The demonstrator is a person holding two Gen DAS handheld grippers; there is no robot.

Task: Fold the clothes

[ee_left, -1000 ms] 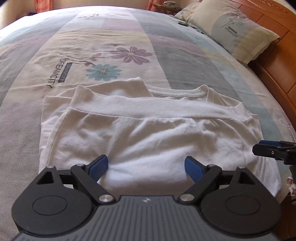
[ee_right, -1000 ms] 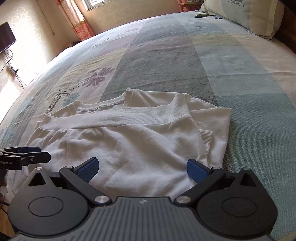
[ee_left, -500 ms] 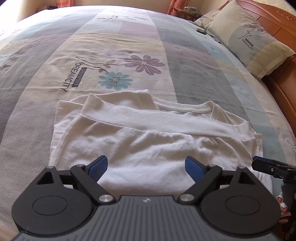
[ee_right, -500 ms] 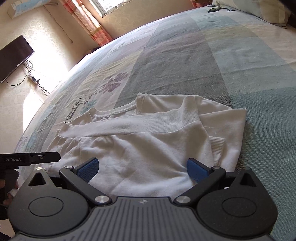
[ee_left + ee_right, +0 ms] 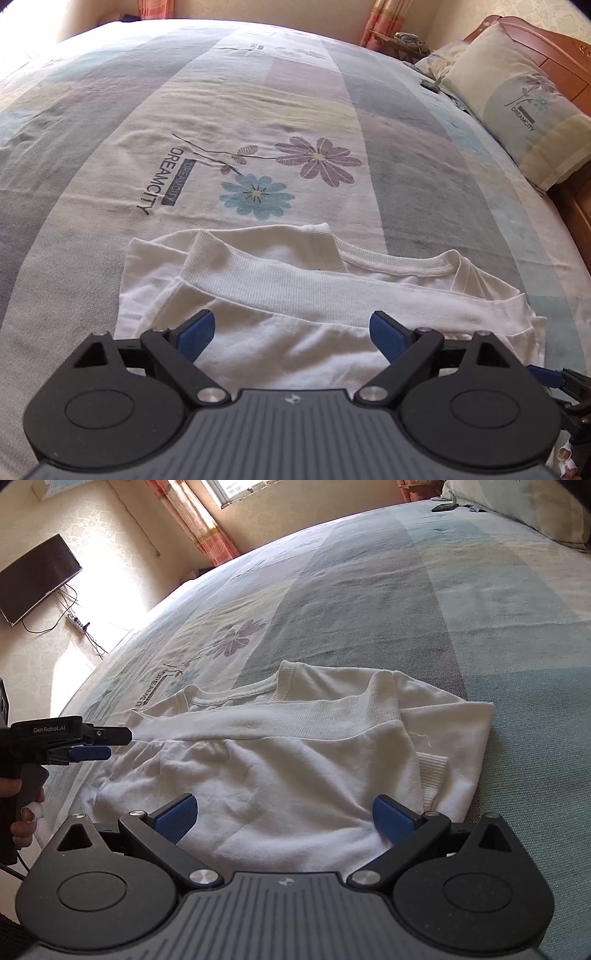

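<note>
The white sweater (image 5: 295, 295) lies on the bed (image 5: 258, 110) already folded once: its ribbed hem (image 5: 332, 284) is laid up across the chest, just short of the neckline (image 5: 399, 262). In the left wrist view it fills the area from 9 o'clock to 3 o'clock, just beyond the left claw (image 5: 291, 332).

Compared with a second ago, both cameras sit higher and further back. More of the flowered bedspread shows above the sweater, and the garment looks smaller and lower in each view. Both claws have pulled away from the cloth after laying the fold.

The left claw is spread wide, its blue pads (image 5: 195, 332) well apart with nothing between them. The right claw (image 5: 286, 818) is spread the same way and is also empty. It hangs over the near edge of the sweater (image 5: 277, 760). In the right wrist view the left claw (image 5: 92, 753) also appears at 9 o'clock, beside the sweater's left edge and clear of the cloth.

The retreat suggests the lengthwise fold is finished and has been released. The sweater is still a wide band, so a side-to-side fold probably comes next. A sleeve cuff (image 5: 432, 775) peeks out at the right side and may need tucking first.
</note>
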